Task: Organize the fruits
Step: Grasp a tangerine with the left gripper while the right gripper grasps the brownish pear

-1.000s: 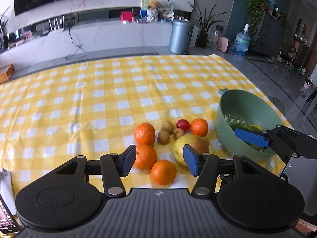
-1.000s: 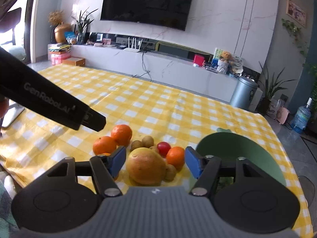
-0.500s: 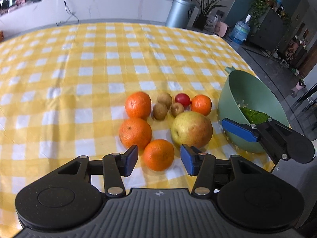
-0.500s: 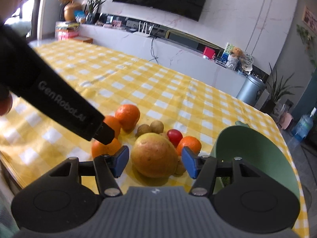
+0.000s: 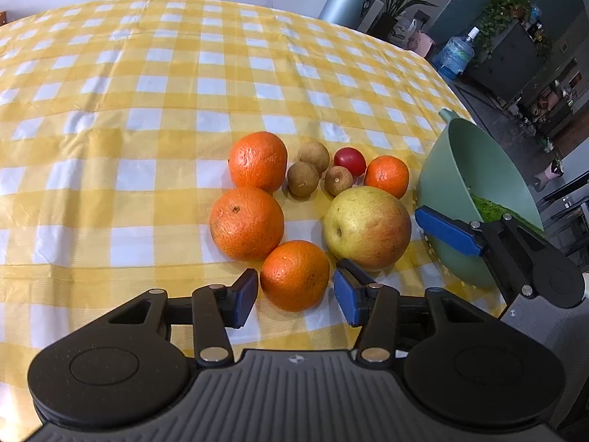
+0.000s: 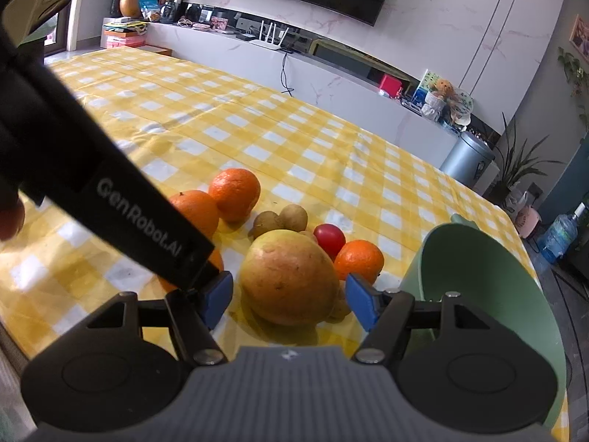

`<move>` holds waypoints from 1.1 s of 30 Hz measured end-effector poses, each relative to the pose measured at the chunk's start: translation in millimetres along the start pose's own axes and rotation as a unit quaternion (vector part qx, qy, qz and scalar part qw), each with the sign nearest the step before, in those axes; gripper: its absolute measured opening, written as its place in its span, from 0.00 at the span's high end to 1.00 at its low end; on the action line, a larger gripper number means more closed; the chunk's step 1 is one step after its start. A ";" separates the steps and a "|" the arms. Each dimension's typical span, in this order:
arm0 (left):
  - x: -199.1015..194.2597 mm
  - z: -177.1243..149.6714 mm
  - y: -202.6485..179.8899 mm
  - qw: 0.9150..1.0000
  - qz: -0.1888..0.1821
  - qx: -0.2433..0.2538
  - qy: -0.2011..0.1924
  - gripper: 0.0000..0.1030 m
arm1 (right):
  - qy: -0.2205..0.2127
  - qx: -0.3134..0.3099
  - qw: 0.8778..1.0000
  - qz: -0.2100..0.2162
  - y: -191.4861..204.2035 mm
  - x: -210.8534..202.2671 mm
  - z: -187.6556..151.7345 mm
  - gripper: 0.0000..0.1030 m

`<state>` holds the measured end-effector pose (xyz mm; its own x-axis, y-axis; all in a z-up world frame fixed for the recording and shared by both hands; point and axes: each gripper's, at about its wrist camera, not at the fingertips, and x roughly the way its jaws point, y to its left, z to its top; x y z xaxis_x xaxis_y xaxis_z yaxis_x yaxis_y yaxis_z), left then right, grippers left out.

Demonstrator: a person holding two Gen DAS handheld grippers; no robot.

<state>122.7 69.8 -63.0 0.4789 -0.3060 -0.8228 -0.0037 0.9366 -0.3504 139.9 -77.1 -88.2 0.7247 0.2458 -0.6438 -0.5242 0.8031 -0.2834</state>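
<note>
Nearest, your left tool (image 5: 294, 296) brackets an orange (image 5: 294, 275), jaws wide; your right tool (image 6: 289, 302) likewise brackets the pear (image 6: 289, 277). Beyond, all fruit remains on the surface (image 5: 147, 110); the green bowl (image 5: 475, 169) awaits.

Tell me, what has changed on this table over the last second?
Both grippers have come down and forward toward the fruit. The left gripper, open, now has the nearest orange between its fingers; the right gripper, open, now flanks the big yellow fruit. Nothing has been gripped yet. The fruit and green bowl have not moved.
</note>
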 end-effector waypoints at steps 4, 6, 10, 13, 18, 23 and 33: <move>4.4 1.9 1.0 1.000 -0.004 -0.008 0.000 0.53 | 0.009 0.005 1.000 0.000 -0.6 7.0 -0.5 0.37; 4.8 2.5 2.9 1.000 -0.009 -0.015 -0.001 0.54 | 0.007 0.000 1.000 -0.004 0.9 8.7 -0.2 0.37; 5.4 2.1 5.6 1.000 -0.013 -0.022 -0.004 0.55 | 0.002 -0.004 1.000 -0.007 2.5 10.2 -0.5 0.37; 5.2 1.1 4.2 1.000 -0.011 -0.020 -0.006 0.56 | 0.002 -0.008 1.000 -0.009 4.2 11.1 -0.4 0.38; 4.0 -0.2 2.1 1.000 -0.008 -0.015 -0.010 0.56 | 0.000 -0.014 1.000 -0.011 5.7 9.9 -0.8 0.39; 0.9 -2.7 5.5 0.999 -0.009 -0.028 -0.014 0.56 | -0.001 -0.013 1.000 -0.007 6.3 8.0 -2.2 0.39; -25.5 -7.4 4.9 0.998 -0.005 -0.039 -0.044 0.56 | -0.019 0.006 1.000 0.018 2.4 -17.1 -3.5 0.40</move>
<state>104.0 80.9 -47.0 0.5543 -0.2958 -0.7780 -0.0657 0.9163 -0.3951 124.6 -81.3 -80.3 0.7220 0.2943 -0.6262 -0.5448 0.7997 -0.2524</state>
